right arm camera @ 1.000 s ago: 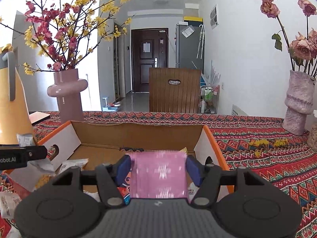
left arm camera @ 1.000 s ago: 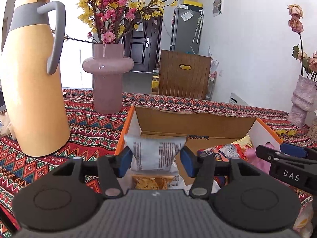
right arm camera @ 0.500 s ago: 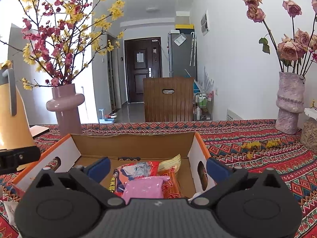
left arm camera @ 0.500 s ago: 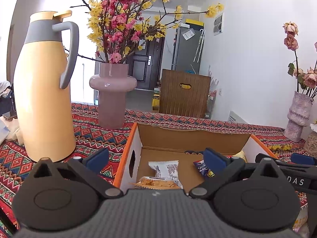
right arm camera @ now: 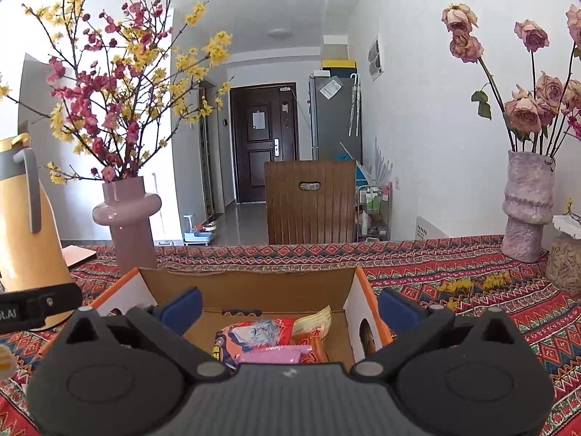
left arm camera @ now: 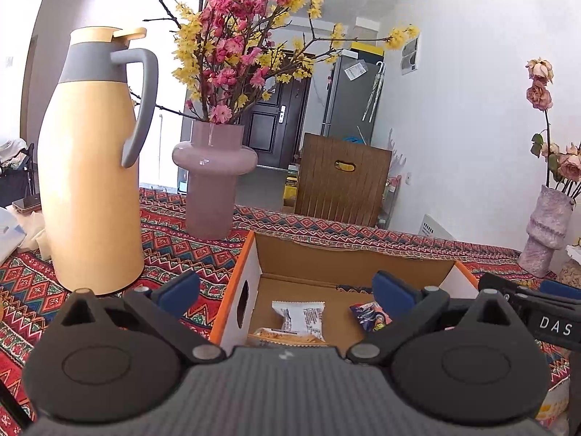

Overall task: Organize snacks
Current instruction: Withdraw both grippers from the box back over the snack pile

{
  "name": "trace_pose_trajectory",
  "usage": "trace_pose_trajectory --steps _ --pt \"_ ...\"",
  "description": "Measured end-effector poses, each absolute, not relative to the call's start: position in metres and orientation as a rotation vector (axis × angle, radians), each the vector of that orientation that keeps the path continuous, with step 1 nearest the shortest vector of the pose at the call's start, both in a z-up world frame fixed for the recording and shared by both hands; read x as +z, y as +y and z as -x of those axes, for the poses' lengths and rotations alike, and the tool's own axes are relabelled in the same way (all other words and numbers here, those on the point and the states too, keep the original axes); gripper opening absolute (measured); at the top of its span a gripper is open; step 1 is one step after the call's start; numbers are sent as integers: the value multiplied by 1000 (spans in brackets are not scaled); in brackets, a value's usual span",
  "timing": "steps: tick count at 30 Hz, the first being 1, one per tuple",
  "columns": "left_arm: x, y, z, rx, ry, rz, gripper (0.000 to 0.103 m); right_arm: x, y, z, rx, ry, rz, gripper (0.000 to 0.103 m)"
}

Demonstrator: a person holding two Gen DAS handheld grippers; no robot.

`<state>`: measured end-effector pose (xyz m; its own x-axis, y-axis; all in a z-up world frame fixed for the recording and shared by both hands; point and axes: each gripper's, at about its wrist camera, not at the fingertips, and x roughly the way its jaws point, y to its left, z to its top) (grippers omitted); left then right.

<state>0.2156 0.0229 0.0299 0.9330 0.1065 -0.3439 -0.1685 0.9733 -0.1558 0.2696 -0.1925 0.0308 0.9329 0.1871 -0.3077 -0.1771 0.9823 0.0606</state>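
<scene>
both sets of jaws stand wide with nothing between them: left gripper (left arm camera: 287, 292) and right gripper (right arm camera: 290, 307) hover over the cardboard box (left arm camera: 357, 259) on the tabletop (right arm camera: 454, 269). a white snack packet (left arm camera: 299, 318) lies inside at six o'clock, a pink packet (right arm camera: 272, 356) beside red ones. "das" reads at three o'clock on the right gripper's side.

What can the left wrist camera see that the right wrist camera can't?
Only the left wrist view shows the white snack packet lying in the box, and the whole yellow jug up to its lid. Only the right wrist view shows the pink packet in the box and the little yellow flowers dropped on the cloth. Both show the cardboard box, the smooth pink vase, the wooden chair and the rough rose vase. The left gripper and right gripper both have open fingers holding nothing.
</scene>
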Motion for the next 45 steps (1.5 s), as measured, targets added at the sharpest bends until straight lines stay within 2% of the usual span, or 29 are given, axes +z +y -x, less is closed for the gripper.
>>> trace_pose_trajectory --steps 12,24,34,45 --pt "40 17 -167 103 337 162 103 45 -202 -219 208 289 -7 103" --pt "14 37 -128 145 402 109 103 14 -225 -178 180 382 4 103" --pt "-23 60 -126 205 475 128 103 -24 -236 -164 162 468 10 103" --pt "-31 48 -126 204 455 77 103 -39 -237 -162 127 417 1 103"
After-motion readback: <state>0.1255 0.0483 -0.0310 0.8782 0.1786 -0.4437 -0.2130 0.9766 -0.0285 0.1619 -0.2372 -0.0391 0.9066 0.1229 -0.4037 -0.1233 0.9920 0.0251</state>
